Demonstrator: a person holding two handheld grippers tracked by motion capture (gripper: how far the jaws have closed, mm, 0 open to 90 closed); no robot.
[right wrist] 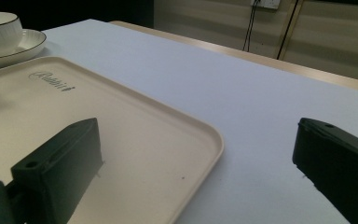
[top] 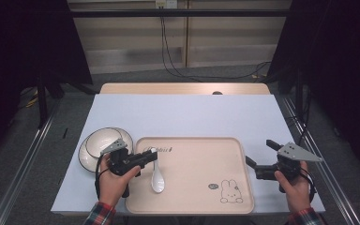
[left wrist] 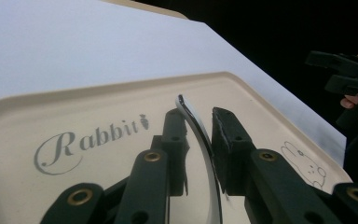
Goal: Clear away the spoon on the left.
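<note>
Left claw [top: 147,157] straddles the spoon's handle, pads slightly off it, grip released. Spoon [top: 157,176] lies at the tray's [top: 201,176] lower left; its bowl is cut off in the left gripper view. Right claw [top: 258,153] gapes empty.

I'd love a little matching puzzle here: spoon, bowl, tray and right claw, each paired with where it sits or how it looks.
Things:
1. spoon
2. bowl
3. tray
4. right claw

Descriptions:
A. on a plate, left of the tray
B. beige, with a rabbit drawing
C. open, holding nothing
D. handle between the left claw's jaws, scoop end on the tray

Pairs: 1-D, 2-A, 3-B, 4-C
</note>
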